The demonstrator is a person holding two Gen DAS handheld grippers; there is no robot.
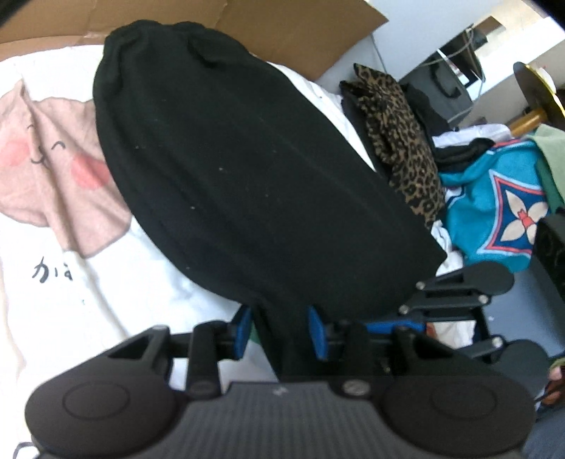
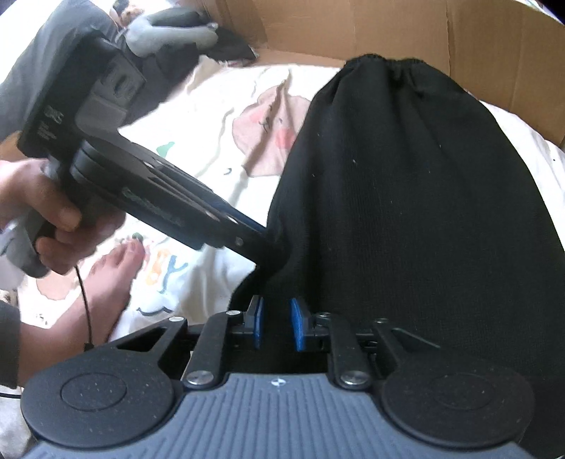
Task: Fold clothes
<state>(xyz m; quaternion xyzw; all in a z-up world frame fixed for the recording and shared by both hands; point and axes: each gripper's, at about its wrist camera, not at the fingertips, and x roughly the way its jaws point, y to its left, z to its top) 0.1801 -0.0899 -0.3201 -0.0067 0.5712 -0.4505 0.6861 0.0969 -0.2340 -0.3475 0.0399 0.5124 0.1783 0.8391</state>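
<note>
On a white printed sheet [image 2: 212, 116] lies the black garment [image 1: 247, 169], running from its gathered waistband at 12 o'clock down to both grippers at 6. The left gripper [image 1: 280, 333] has its blue pads parted with a fold of black cloth between them; whether they press it I cannot tell. The right gripper [image 2: 277, 325] pinches the near hem, with cardboard [image 2: 388, 31] beyond at 12 and a clothes pile [image 1: 459, 159] at 3
</note>
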